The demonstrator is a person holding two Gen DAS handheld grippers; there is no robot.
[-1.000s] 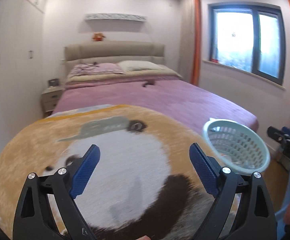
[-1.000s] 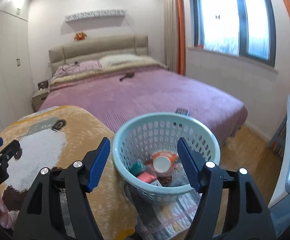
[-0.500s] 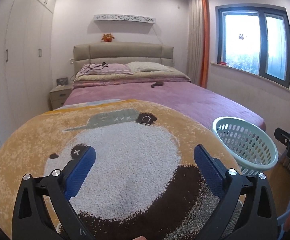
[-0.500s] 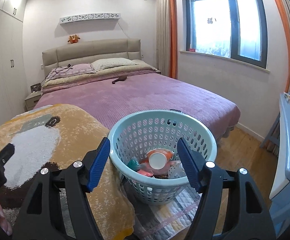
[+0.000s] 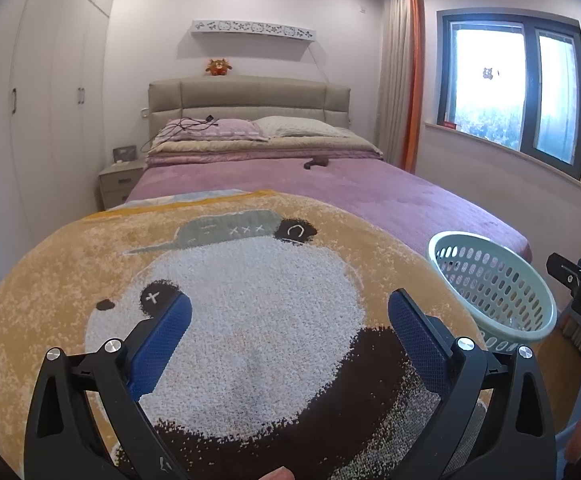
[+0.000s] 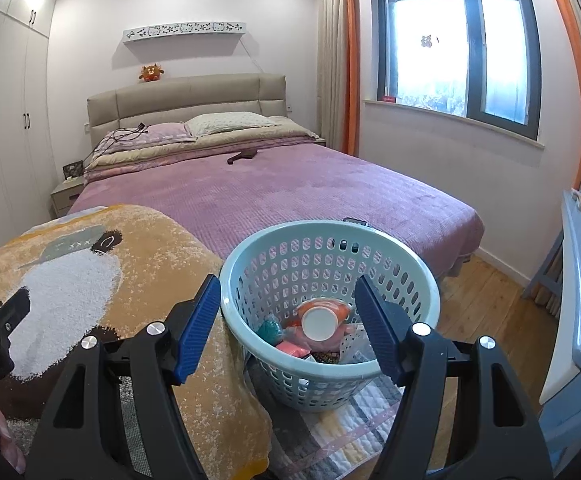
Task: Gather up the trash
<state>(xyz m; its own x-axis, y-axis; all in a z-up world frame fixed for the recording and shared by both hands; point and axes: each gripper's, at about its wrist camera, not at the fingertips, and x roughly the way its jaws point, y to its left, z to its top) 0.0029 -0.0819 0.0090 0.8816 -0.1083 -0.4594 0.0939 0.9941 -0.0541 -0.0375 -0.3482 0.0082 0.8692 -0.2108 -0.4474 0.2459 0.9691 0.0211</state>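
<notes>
Both cameras are tilting upward and pulling back compared with a second ago, so more of the ceiling and the wide purple bed (image 6: 290, 196) is showing while the tan, fuzzy panda-print blanket (image 5: 250, 300) is filling less of the left view. Trash seems gathered already: the pale-green perforated plastic basket (image 6: 410, 256), standing on a striped quilted mat (image 6: 354, 432) just beside the blanket, is holding an orange white-capped bottle (image 6: 322, 316) and wrappers. The left gripper (image 5: 290, 316) and right gripper (image 6: 288, 300) are both hovering with fingers spread wide and empty, so I judge it best to be scanning for leftovers, perhaps the small dark object (image 6: 242, 156) on the bed, without snagging the blanket.
</notes>
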